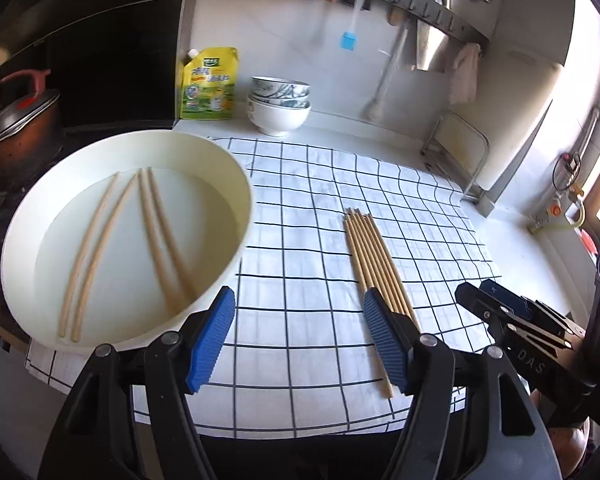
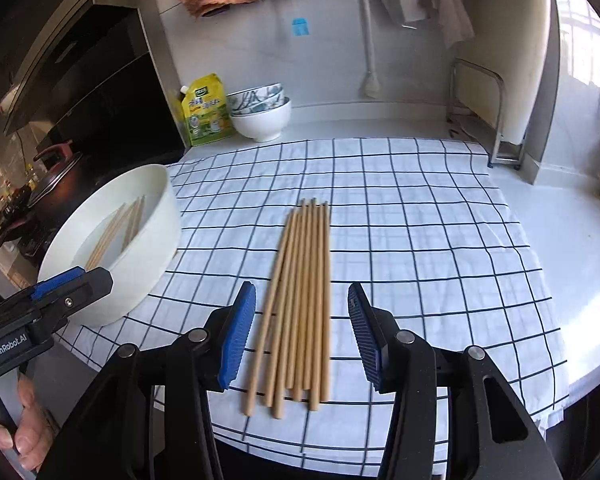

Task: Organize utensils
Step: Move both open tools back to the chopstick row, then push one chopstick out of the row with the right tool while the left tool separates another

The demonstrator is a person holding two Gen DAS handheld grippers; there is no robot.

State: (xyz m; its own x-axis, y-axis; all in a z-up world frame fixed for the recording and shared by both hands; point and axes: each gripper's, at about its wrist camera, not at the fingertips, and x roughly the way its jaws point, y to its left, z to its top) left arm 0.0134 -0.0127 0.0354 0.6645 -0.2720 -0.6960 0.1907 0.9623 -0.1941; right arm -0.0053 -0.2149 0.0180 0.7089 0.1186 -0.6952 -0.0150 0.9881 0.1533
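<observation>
- The right gripper (image 2: 302, 336) hangs unclenched, holding nothing, its jaws either side of the near ends of the chopstick bundle (image 2: 304, 300).
- The bundle lies mid-cloth (image 2: 420, 240), its long axis running from the near edge toward the far edge.
- The left gripper (image 1: 298, 340) is released, between bundle and basin.
- The white basin (image 1: 236, 184), at the cloth's left edge, holds four chopsticks (image 1: 140, 240).
</observation>
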